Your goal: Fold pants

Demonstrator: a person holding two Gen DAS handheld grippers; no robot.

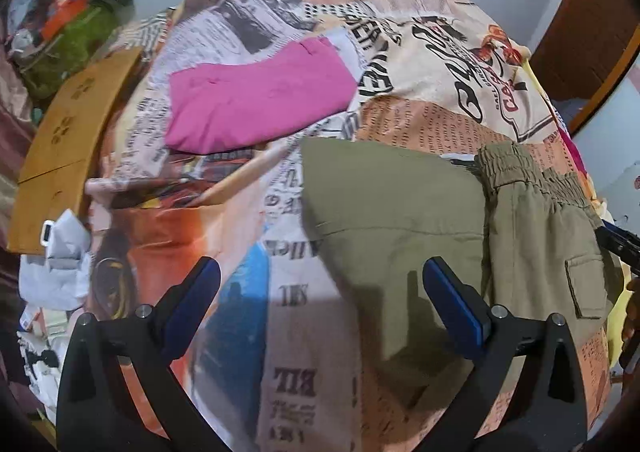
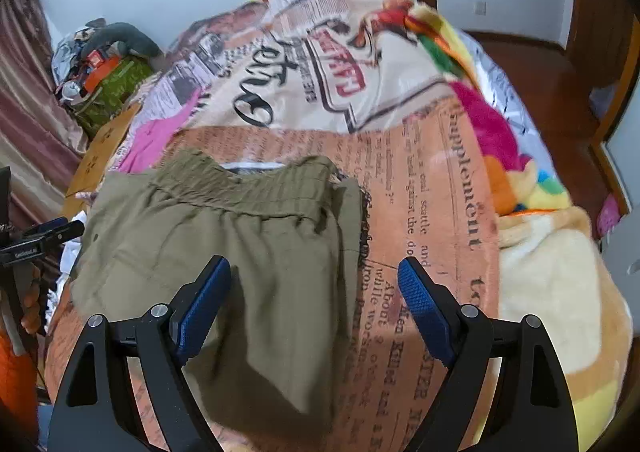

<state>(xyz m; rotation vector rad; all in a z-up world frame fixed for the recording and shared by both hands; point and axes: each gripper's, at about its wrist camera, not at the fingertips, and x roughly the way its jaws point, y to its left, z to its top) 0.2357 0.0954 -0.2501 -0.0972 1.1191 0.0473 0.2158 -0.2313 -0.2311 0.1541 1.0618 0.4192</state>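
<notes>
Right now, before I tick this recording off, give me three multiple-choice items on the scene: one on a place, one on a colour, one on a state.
1. Where do the olive pants lie?
A. On the newspaper-print bedspread
B. On a bare floor
C. Over a chair back

2. What colour is the folded garment lying beyond the pants in the left wrist view?
A. Blue
B. Pink
C. White

3. How does the right gripper stand?
A. Shut on the waistband
B. Shut on a trouser leg
C. Open, gripping nothing

Answers:
1. A: printed cloth shows on all sides of the pants.
2. B: it is plainly bright pink against the print.
3. C: its blue pads stand wide apart above the cloth, pinching no fabric.
</notes>
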